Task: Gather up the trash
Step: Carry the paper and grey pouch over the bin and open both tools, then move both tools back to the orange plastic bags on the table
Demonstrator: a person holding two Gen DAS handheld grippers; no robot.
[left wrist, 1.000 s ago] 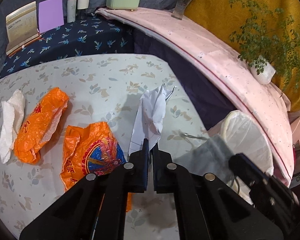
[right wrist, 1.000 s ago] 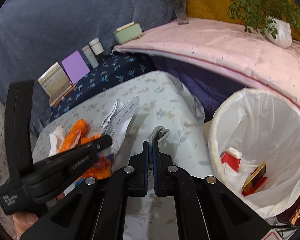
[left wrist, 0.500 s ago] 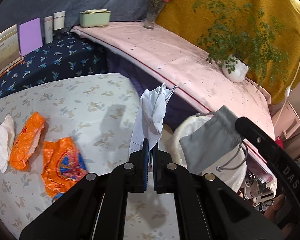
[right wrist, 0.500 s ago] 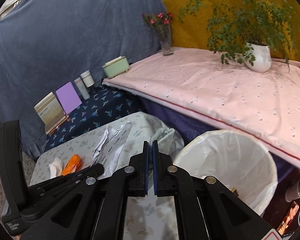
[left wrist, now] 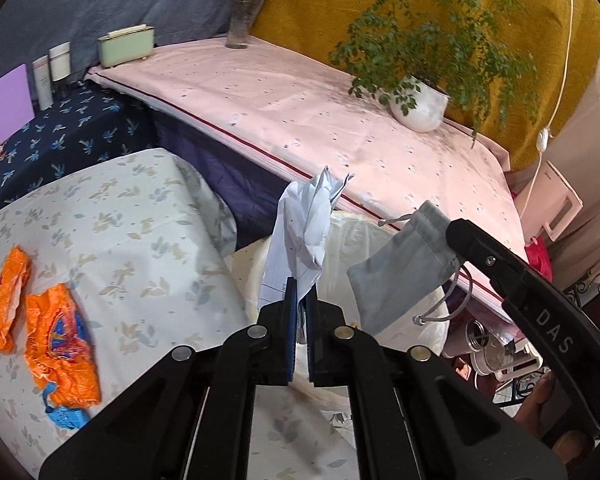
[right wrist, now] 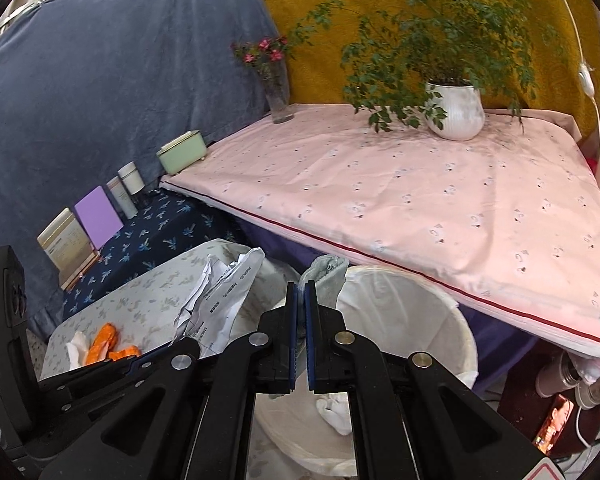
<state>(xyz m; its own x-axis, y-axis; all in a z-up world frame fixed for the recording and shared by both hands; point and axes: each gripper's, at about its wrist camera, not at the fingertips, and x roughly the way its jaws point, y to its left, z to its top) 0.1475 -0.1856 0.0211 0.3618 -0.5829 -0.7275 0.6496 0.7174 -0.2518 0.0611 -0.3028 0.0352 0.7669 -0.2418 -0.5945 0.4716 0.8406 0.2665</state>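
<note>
Left fingers [left wrist: 300, 300] clamp crumpled paper [left wrist: 306, 232], right fingers [right wrist: 300, 300] clamp grey pouch [right wrist: 326, 276], above bin rim [right wrist: 428, 284].

The crumpled white printed paper [left wrist: 306, 232] and plain grey drawstring fabric pouch [left wrist: 404, 268] contrast with two orange plastic wrappers [left wrist: 62, 344], one marked blue and red, on the pale leaf-patterned desk cloth [left wrist: 140, 232]. The bin liner [right wrist: 400, 312] is white.

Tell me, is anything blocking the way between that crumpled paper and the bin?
Nothing visible does. The left tongs hold the crumpled paper right at the white-lined bin, whose mouth is open. The grey pouch in the right tongs hangs beside it, not between.
</note>
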